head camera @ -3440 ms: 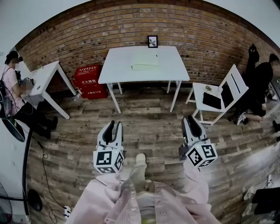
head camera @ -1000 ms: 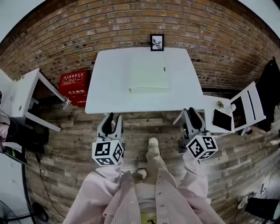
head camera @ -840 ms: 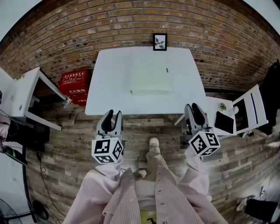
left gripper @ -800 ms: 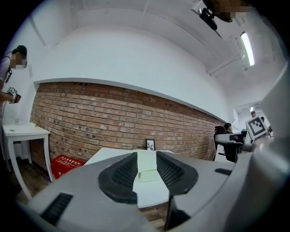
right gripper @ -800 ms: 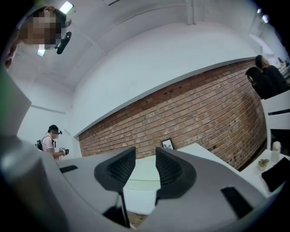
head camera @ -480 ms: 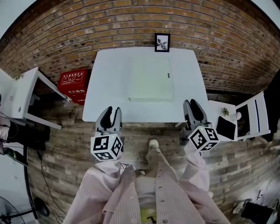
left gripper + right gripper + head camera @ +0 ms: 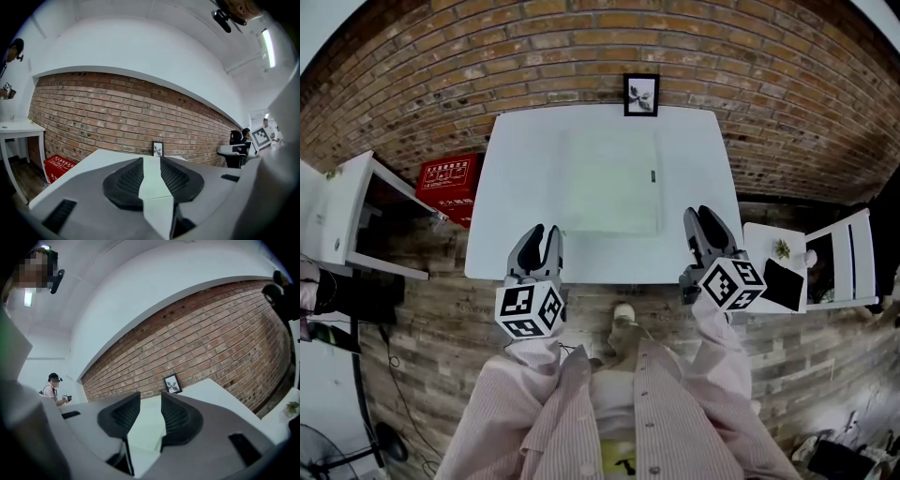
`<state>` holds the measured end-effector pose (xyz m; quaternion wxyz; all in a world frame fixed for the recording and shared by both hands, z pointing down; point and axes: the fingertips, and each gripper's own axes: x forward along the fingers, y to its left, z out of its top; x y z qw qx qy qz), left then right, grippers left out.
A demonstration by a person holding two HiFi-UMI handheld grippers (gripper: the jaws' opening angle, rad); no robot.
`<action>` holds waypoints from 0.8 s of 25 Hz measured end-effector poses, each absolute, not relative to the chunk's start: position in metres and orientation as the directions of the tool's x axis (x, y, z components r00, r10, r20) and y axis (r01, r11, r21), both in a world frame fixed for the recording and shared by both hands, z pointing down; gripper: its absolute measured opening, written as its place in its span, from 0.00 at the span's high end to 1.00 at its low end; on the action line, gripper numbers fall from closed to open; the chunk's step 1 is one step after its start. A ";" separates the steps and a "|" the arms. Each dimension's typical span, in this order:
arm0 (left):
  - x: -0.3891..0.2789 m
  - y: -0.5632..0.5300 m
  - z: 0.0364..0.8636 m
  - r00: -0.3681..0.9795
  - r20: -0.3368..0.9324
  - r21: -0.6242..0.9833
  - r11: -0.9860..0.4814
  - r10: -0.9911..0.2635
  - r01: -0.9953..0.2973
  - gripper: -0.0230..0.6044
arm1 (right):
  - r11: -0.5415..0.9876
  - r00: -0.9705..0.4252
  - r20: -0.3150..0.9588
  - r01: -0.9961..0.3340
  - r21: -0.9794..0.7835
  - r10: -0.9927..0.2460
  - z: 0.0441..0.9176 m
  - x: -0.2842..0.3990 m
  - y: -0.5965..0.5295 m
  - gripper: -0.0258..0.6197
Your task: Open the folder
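A pale green folder [image 7: 609,183] lies flat and closed in the middle of the white table [image 7: 516,187]. In the head view my left gripper [image 7: 544,232] hangs over the table's near edge, left of the folder. Its jaws are closing, with a gap left and nothing between them. My right gripper [image 7: 703,216] is over the near edge to the folder's right, open and empty. Both point level toward the brick wall. The left gripper view looks between the jaws [image 7: 151,159] along the tabletop. In the right gripper view the folder [image 7: 146,425] shows through the gap [image 7: 151,397].
A small framed picture [image 7: 640,95] stands at the table's back edge against the brick wall. A red box [image 7: 450,178] and a white side table [image 7: 337,216] are at the left. A white chair [image 7: 834,258] and small table [image 7: 769,272] stand at the right. A person [image 7: 51,387] stands far off.
The table has come nearer as I walked up to it. Both grippers went from over the floor to over the table's near edge. The left jaws have narrowed a little.
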<state>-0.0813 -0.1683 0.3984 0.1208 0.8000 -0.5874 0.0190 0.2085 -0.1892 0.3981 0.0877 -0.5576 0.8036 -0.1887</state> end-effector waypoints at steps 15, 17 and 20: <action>-0.023 -0.229 0.430 0.375 0.258 0.163 -0.343 -0.890 -0.925 0.81 | 0.362 -0.484 0.182 -0.812 -0.457 -0.856 0.452 0.211 -0.269 0.77; -0.017 -0.233 0.434 0.385 0.272 0.148 -0.357 -0.882 -0.923 0.81 | 0.361 -0.494 0.196 -0.806 -0.470 -0.847 0.460 0.210 -0.277 0.77; -0.012 -0.238 0.439 0.392 0.291 0.139 -0.367 -0.873 -0.920 0.81 | 0.361 -0.512 0.217 -0.793 -0.490 -0.831 0.471 0.207 -0.287 0.77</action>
